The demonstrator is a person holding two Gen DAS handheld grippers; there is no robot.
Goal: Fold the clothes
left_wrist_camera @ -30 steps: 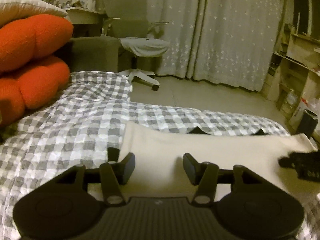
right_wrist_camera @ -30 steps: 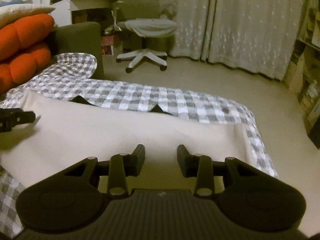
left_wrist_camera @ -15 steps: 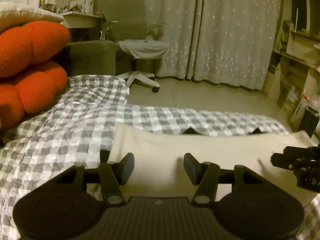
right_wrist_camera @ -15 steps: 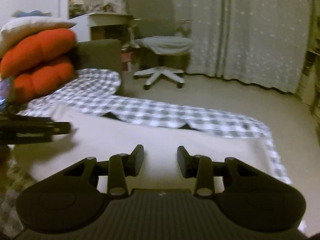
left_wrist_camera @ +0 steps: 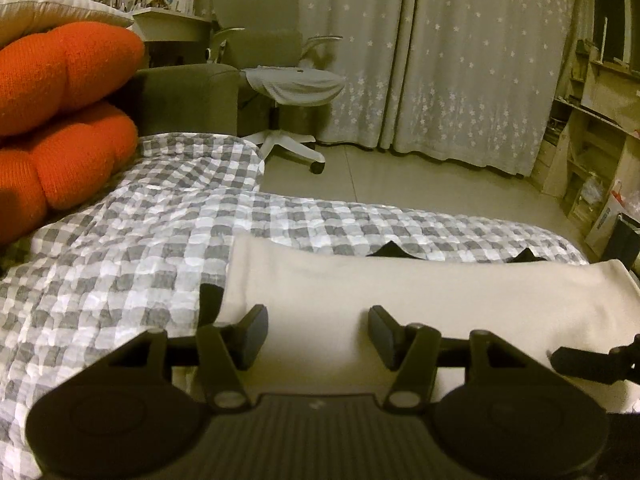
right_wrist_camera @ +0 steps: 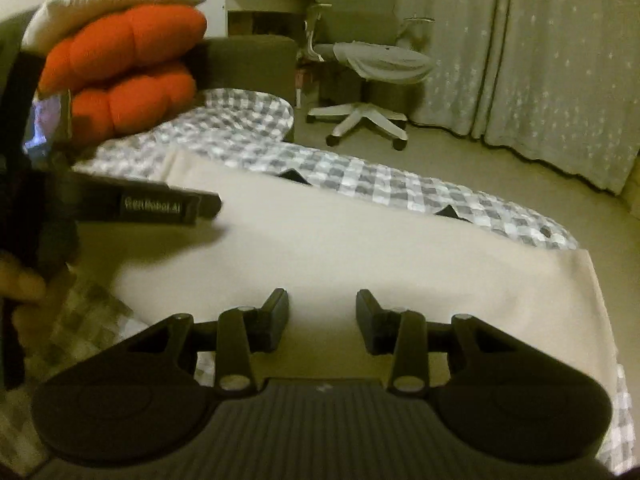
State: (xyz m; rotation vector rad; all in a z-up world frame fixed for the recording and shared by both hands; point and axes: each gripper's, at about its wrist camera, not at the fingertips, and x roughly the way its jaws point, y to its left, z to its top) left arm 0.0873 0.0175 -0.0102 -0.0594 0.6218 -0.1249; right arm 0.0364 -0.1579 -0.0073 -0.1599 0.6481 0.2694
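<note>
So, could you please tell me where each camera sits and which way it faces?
Left wrist: on the left gripper, looking down across the cream garment toward the curtains; the right gripper's tip shows at right.
Right wrist: on the right gripper, facing likewise; the left gripper and a hand show at left.
Shared: garment, checkered cover, orange cushions, office chair.

My hand (right_wrist_camera: 22,284): blurred, cut off at left edge.
Black garment (left_wrist_camera: 210,300): mostly hidden under cream cloth (left_wrist_camera: 420,292).
</note>
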